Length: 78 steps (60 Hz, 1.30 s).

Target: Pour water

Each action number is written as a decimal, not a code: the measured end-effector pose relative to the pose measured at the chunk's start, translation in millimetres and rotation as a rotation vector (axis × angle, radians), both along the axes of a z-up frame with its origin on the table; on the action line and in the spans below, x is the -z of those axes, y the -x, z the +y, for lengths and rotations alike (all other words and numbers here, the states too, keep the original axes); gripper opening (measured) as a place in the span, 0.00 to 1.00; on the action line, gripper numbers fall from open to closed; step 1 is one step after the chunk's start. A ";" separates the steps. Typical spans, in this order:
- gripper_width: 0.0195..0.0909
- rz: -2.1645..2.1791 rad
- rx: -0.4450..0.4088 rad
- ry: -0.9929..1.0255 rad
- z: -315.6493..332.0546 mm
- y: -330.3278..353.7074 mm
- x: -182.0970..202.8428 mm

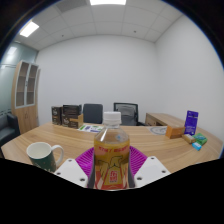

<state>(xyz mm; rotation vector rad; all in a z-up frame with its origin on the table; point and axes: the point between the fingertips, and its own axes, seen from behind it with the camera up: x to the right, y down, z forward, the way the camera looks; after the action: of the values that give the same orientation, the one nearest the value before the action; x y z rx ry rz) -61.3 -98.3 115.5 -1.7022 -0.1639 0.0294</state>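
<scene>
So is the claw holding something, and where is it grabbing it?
Yes. The claw grips a clear plastic bottle with a yellow label, its purple pads pressing both sides of the lower body, around the label.

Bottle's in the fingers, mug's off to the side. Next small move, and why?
Probably carry the bottle over toward the mug. The gripper appears shut on the bottle, which stands upright between the pads, while the mug sits apart on the table, so tilting now would likely miss it.
</scene>
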 end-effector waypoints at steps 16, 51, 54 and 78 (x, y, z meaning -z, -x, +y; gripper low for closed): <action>0.41 0.060 -0.004 -0.016 10.8 0.5 23.1; 0.91 0.017 -0.046 0.010 -81.8 -5.4 9.3; 0.90 0.028 -0.060 0.008 -104.7 -4.4 7.8; 0.91 0.078 -0.115 -0.008 -192.5 -3.4 8.0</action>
<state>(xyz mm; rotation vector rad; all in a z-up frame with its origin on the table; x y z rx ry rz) -57.9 -290.8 107.5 -1.6795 -0.2032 0.1804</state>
